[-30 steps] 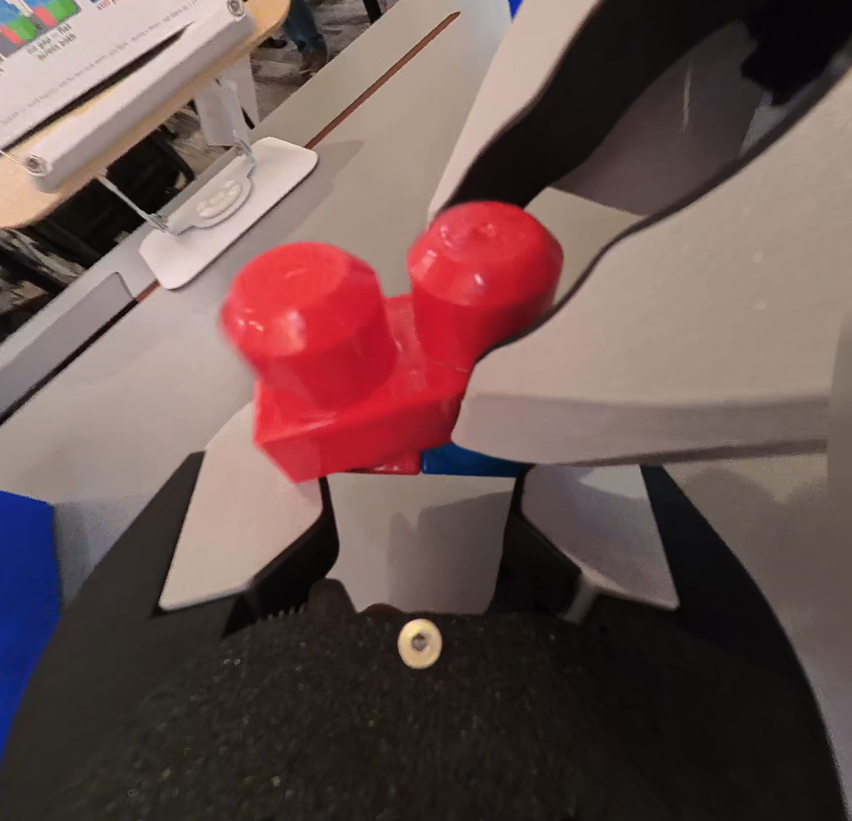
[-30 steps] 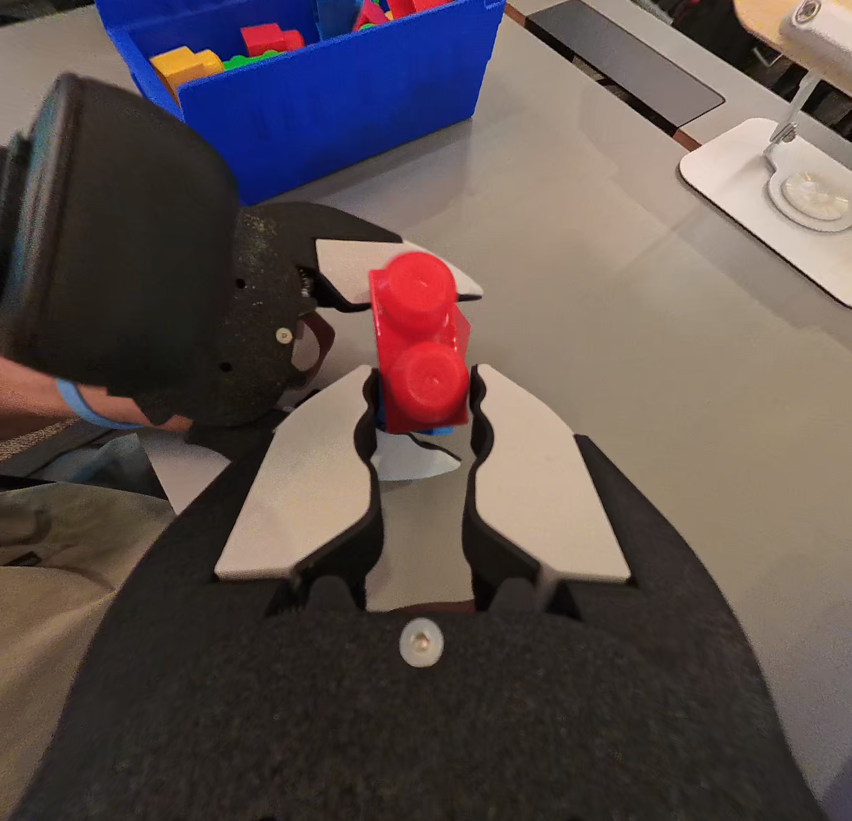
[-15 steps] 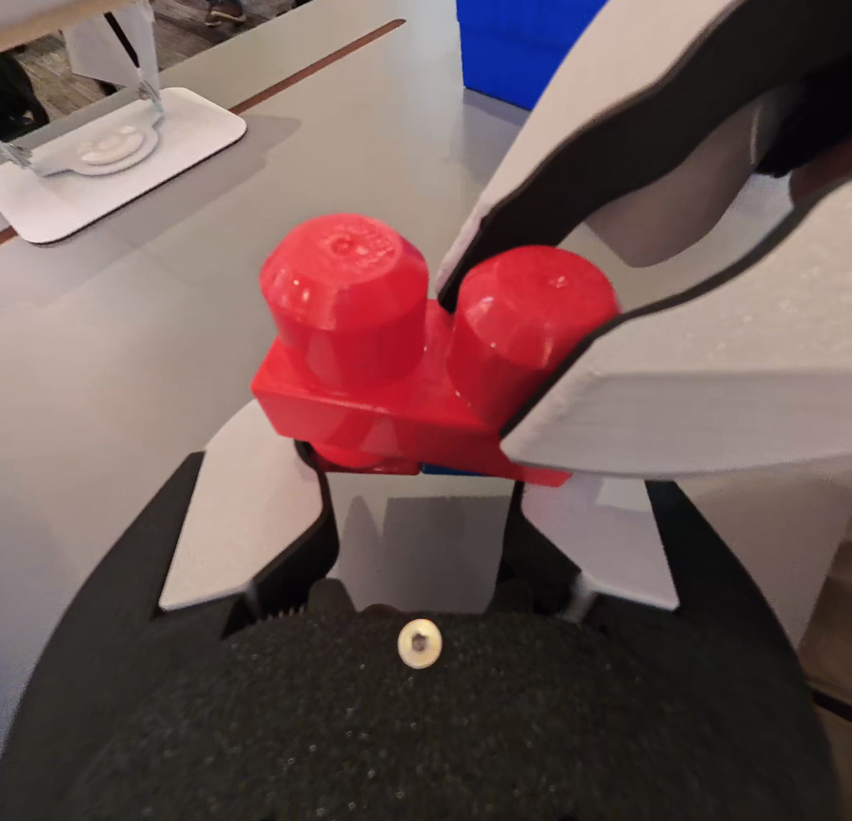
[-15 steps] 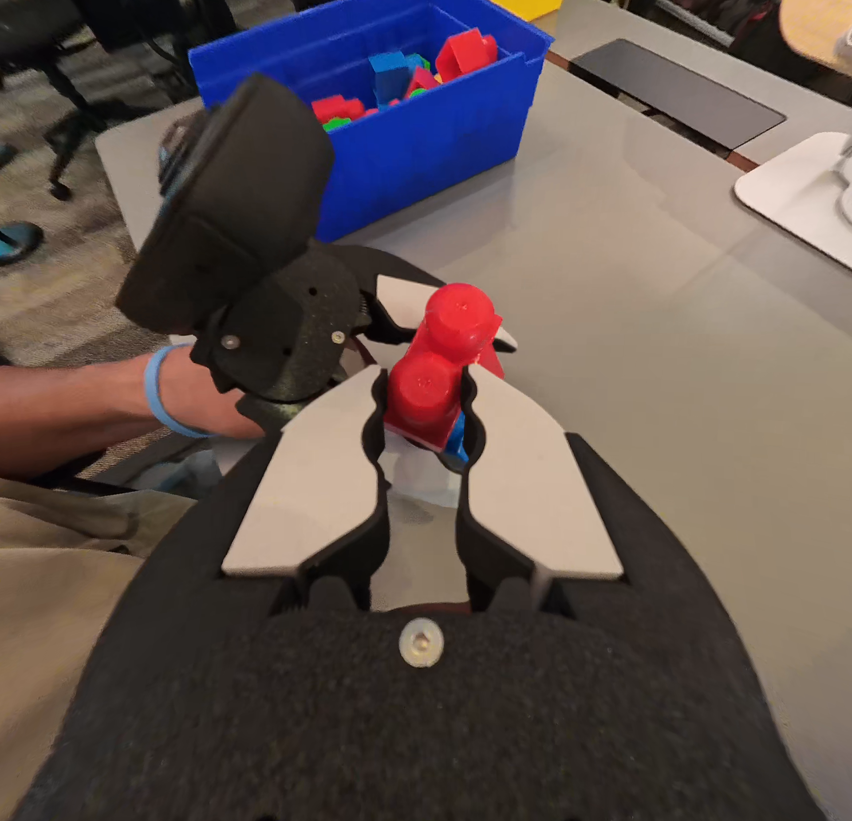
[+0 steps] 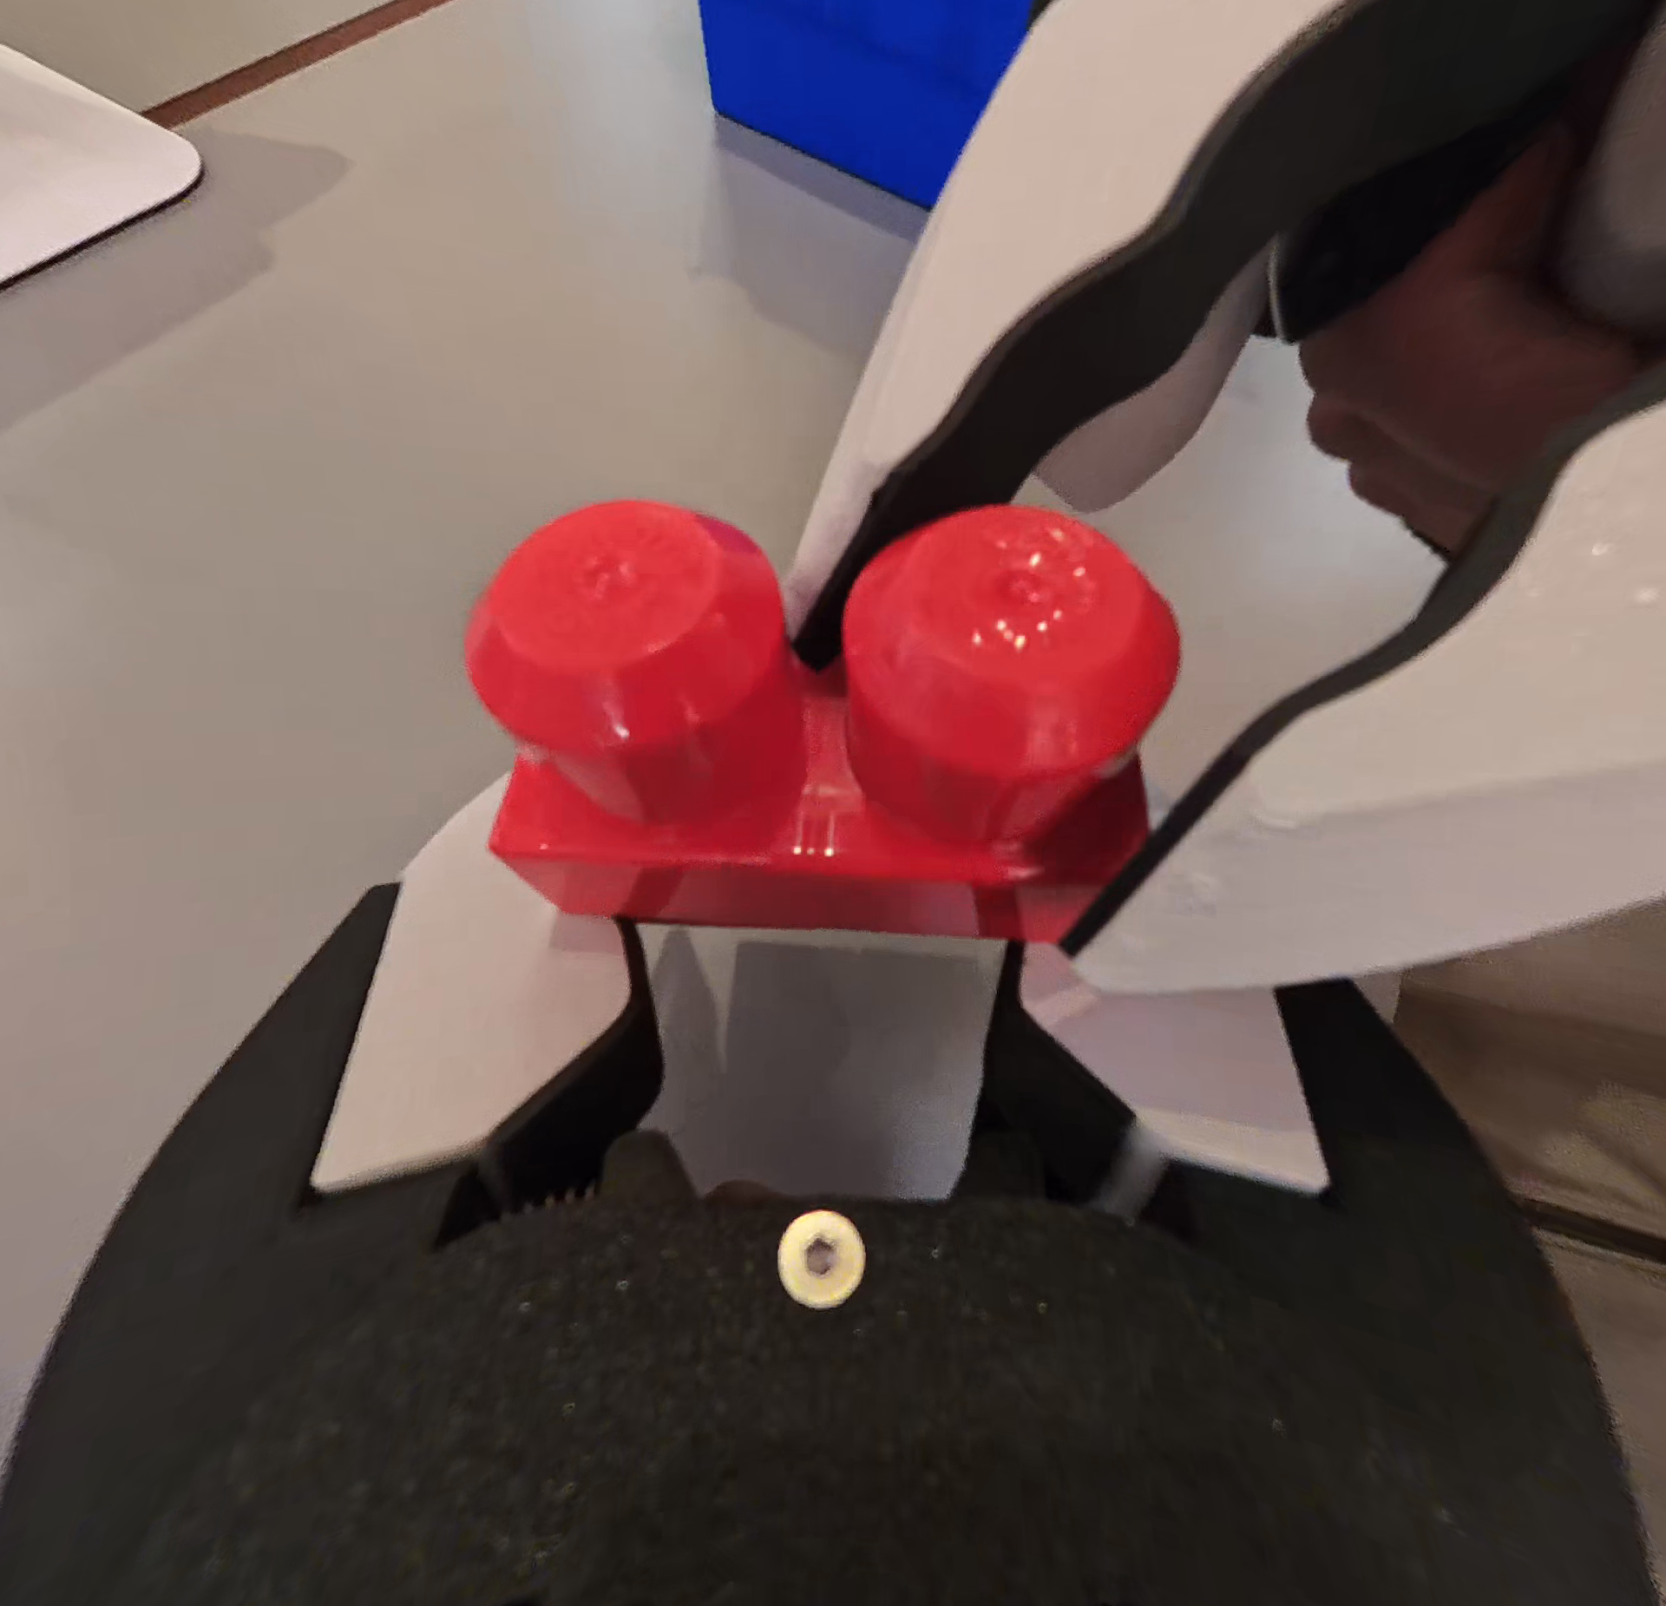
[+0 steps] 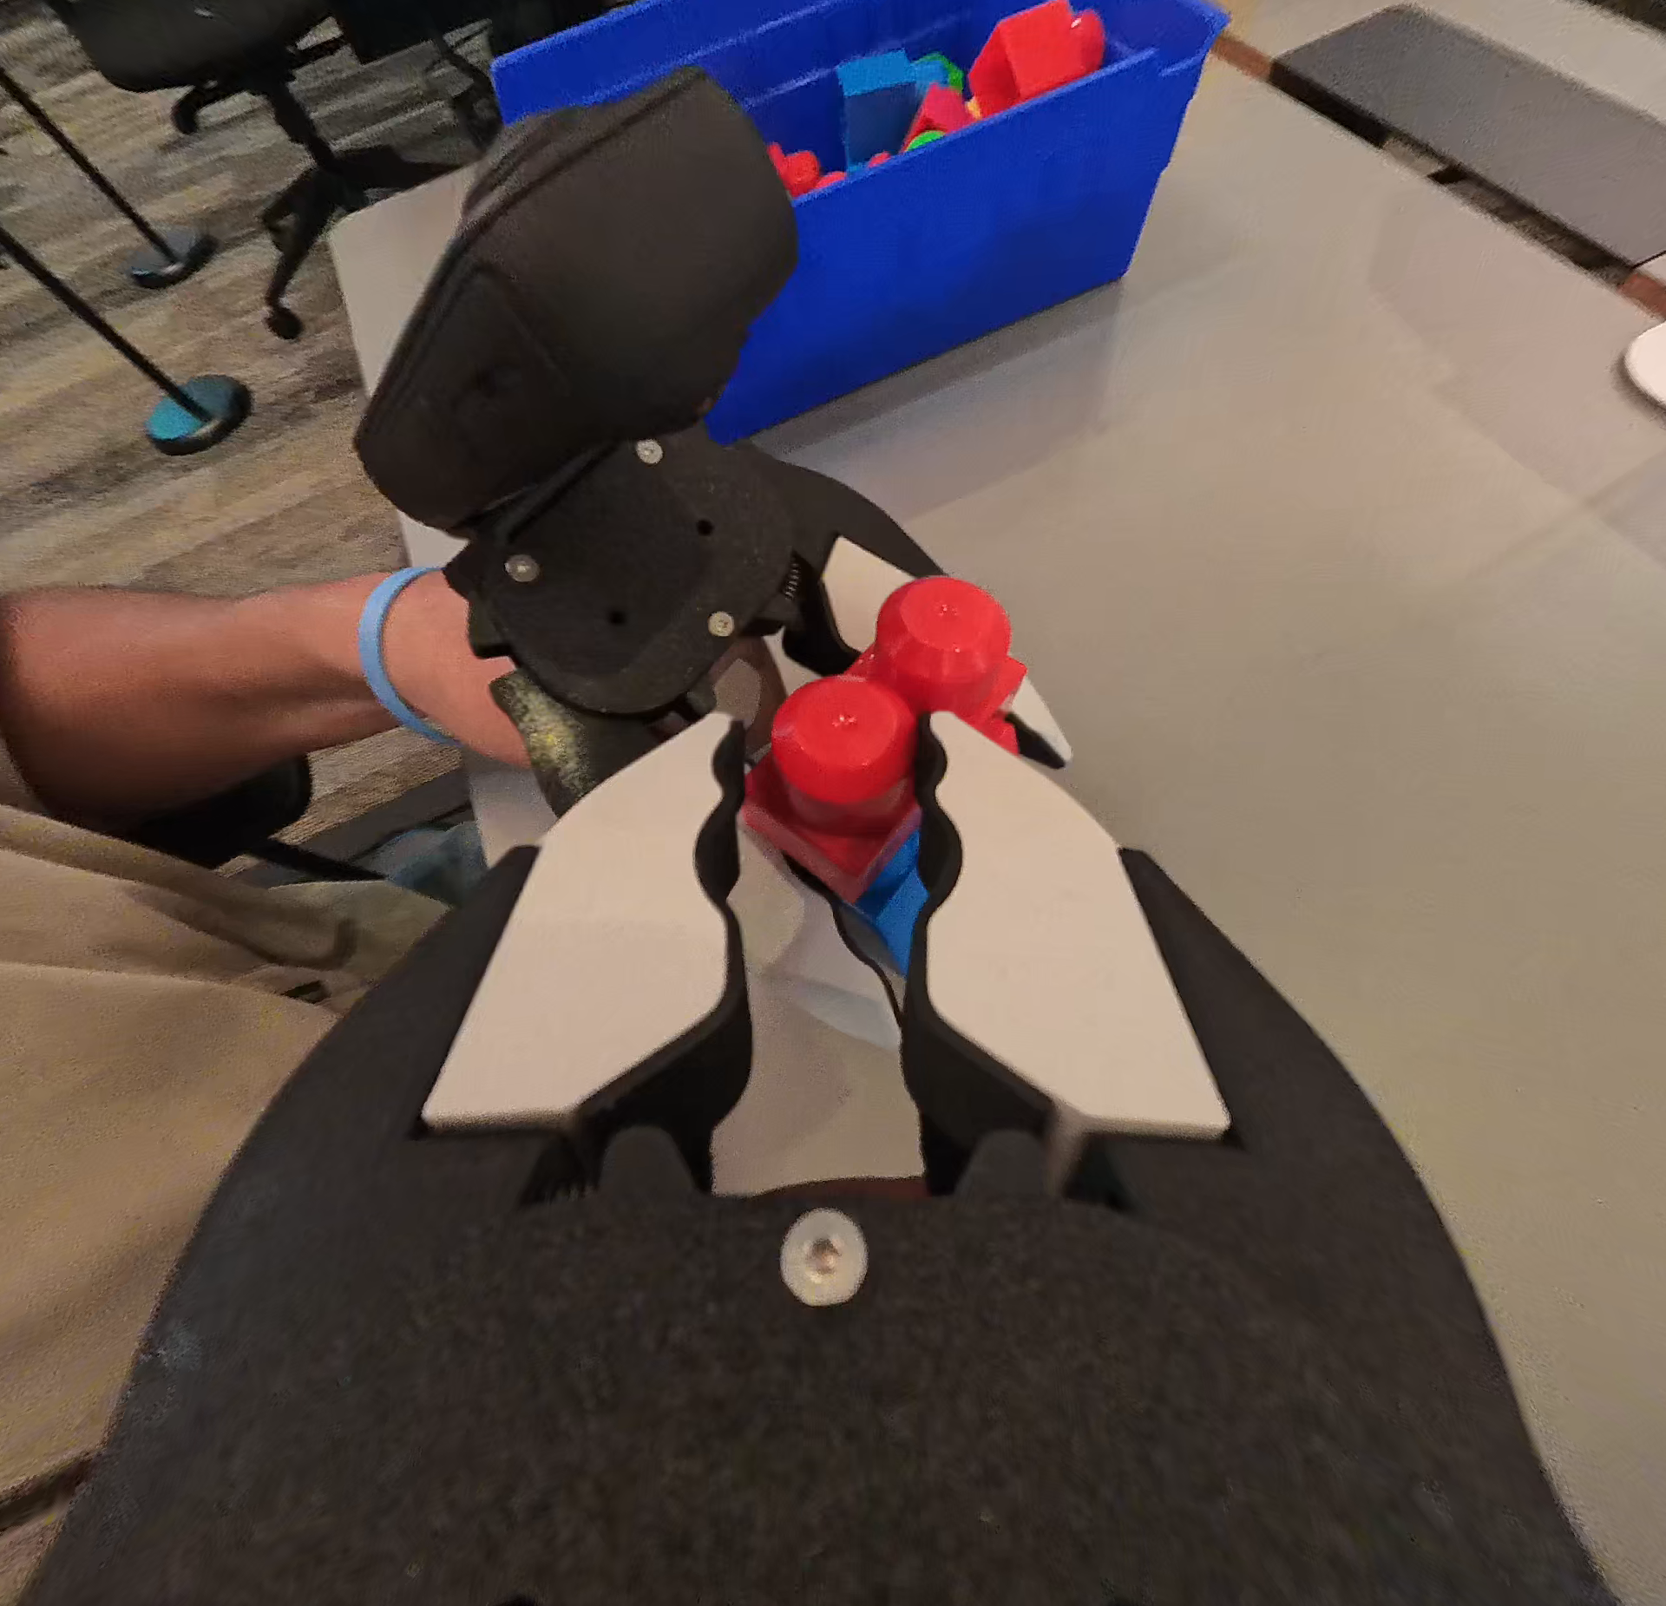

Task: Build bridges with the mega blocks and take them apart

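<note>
Midair, just above the grey table (image 6: 1352, 571), a red block (image 5: 811, 751) with two studs sits on a blue block (image 6: 892, 909). The right gripper (image 6: 834, 751) is clamped on the near stud; the left gripper (image 5: 816, 923) grips the stack from the left. A blue bin (image 6: 947, 238) of blocks stands beyond.

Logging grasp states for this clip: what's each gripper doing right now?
Left gripper: holding the far end of the red block.
Right gripper: shut on the red block's near stud.
</note>
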The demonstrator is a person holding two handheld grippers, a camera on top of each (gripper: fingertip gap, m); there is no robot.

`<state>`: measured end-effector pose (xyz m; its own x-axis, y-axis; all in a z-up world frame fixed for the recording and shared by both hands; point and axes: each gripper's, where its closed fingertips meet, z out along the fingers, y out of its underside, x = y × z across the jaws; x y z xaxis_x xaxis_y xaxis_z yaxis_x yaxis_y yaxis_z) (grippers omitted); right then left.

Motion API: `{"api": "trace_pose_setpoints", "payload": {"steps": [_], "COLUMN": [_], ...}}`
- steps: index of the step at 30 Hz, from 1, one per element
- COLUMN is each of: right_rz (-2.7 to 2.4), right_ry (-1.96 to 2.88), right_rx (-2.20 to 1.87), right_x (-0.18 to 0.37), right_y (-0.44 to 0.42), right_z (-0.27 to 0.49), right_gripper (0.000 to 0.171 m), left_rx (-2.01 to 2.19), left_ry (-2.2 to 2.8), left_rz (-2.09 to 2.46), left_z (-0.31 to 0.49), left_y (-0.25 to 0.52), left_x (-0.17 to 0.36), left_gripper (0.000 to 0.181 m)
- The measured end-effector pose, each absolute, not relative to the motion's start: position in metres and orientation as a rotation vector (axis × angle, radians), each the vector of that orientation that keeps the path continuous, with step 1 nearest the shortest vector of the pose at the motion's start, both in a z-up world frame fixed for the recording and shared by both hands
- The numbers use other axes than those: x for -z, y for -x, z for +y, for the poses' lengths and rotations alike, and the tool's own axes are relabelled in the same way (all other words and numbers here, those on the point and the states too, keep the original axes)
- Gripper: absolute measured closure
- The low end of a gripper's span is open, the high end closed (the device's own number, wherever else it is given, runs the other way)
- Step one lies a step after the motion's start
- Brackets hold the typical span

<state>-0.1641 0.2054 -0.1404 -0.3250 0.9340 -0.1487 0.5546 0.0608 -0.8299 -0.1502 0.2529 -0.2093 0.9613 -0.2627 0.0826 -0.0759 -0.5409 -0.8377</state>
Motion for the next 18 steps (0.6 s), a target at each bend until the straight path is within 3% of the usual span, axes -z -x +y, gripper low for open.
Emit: {"api": "trace_pose_setpoints", "payload": {"steps": [18], "right_rz": [-1.958], "right_ry": [1.442], "right_rx": [-1.437], "right_x": [0.13], "right_y": [0.173], "right_z": [0.198], "right_gripper": [0.142], "left_rx": [0.378], "left_ry": [2.123], "left_rz": [0.254], "left_z": [0.243], "left_y": [0.151], "left_x": [0.201], "left_gripper": [0.092]}}
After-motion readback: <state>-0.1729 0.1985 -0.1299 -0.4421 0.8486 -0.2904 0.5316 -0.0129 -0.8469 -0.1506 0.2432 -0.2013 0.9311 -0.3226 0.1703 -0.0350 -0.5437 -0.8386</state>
